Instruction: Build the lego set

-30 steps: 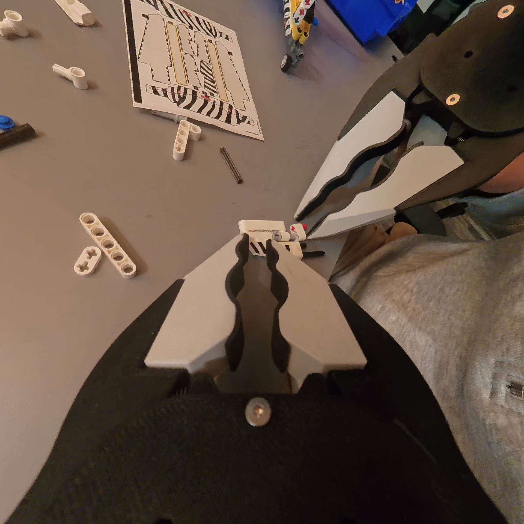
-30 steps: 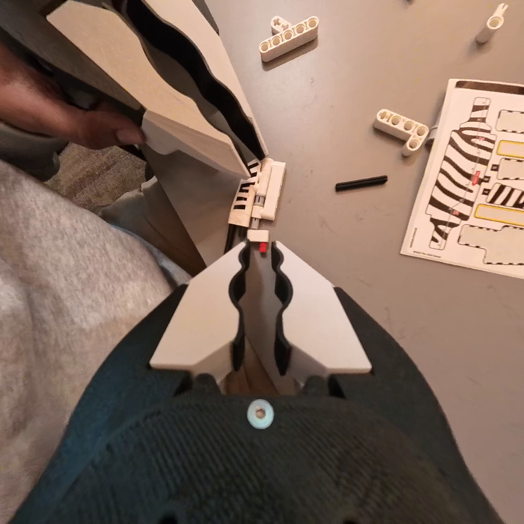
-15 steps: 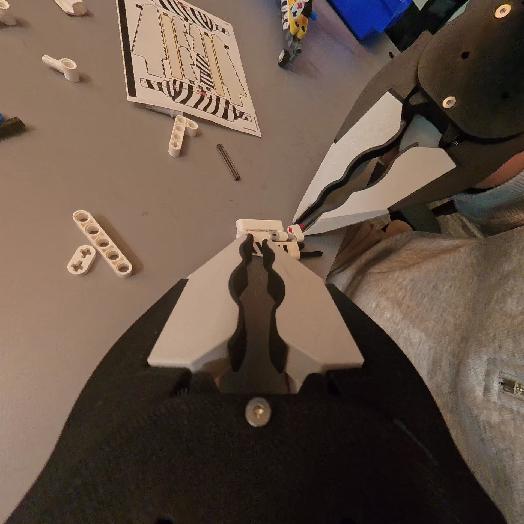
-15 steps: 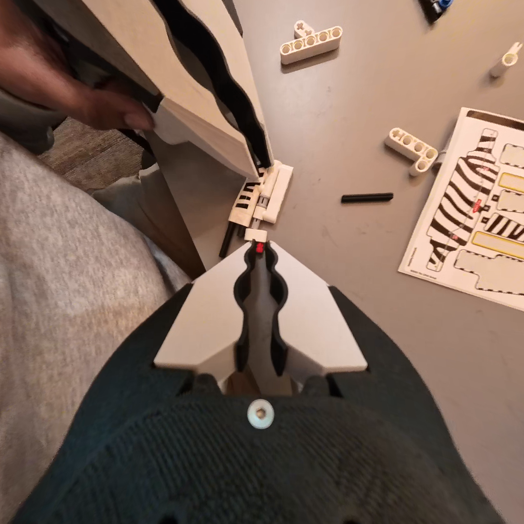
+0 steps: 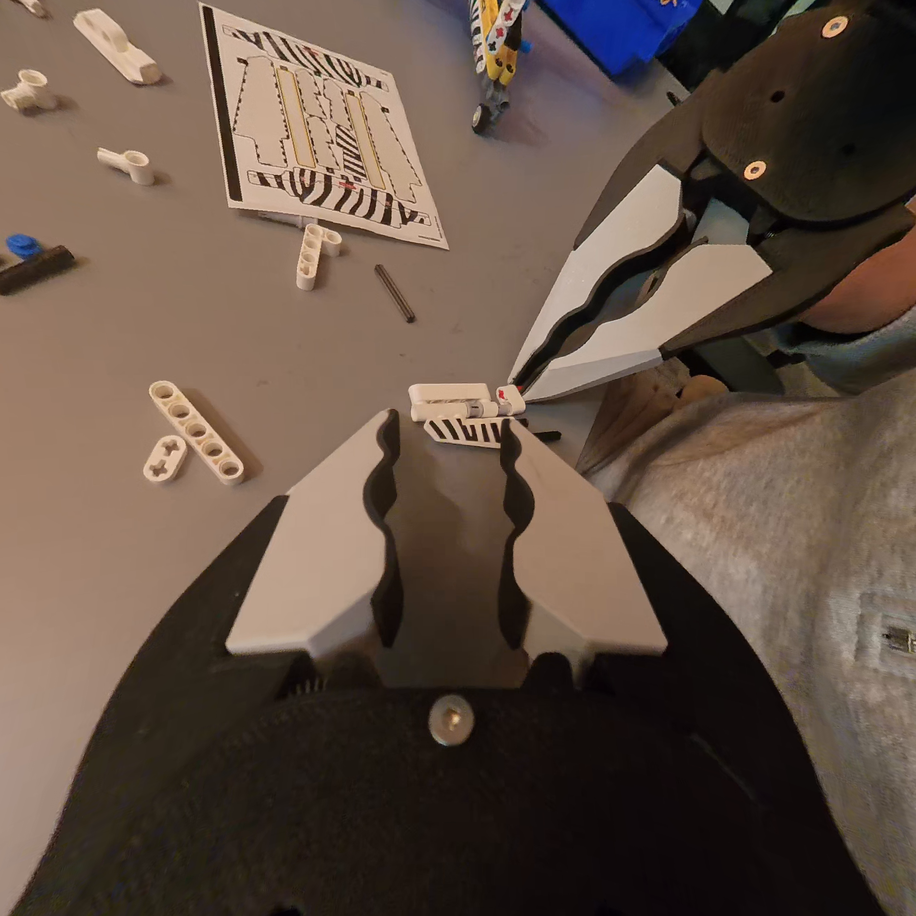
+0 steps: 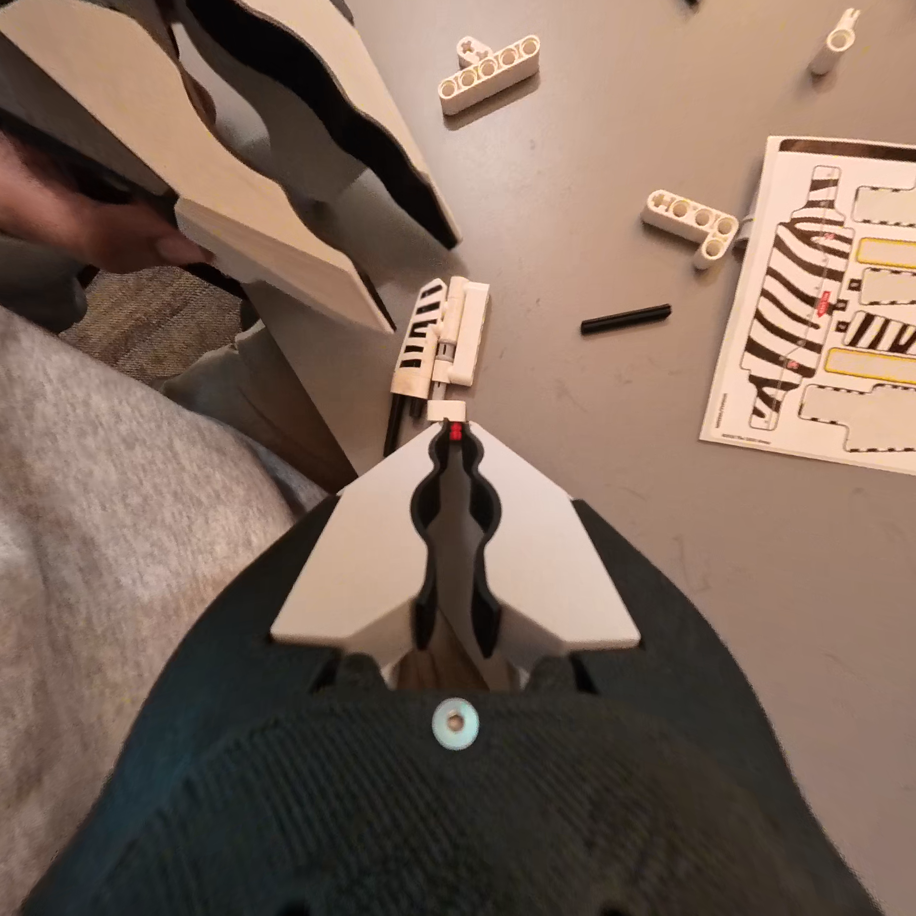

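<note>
Left gripper released, jaws wide, just short of the white lego assembly near the table edge. Right gripper clenched on its red pin end. Sticker sheet at 11 o'clock from it, left wrist view.

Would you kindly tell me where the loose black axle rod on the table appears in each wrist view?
Left wrist view: the black axle rod lies upper centre, just below the sticker sheet's near corner, beside the white L-shaped beam.
Right wrist view: the rod lies right of centre, left of the sheet.
Shared landmark: the zebra-striped sub-assembly.
</note>
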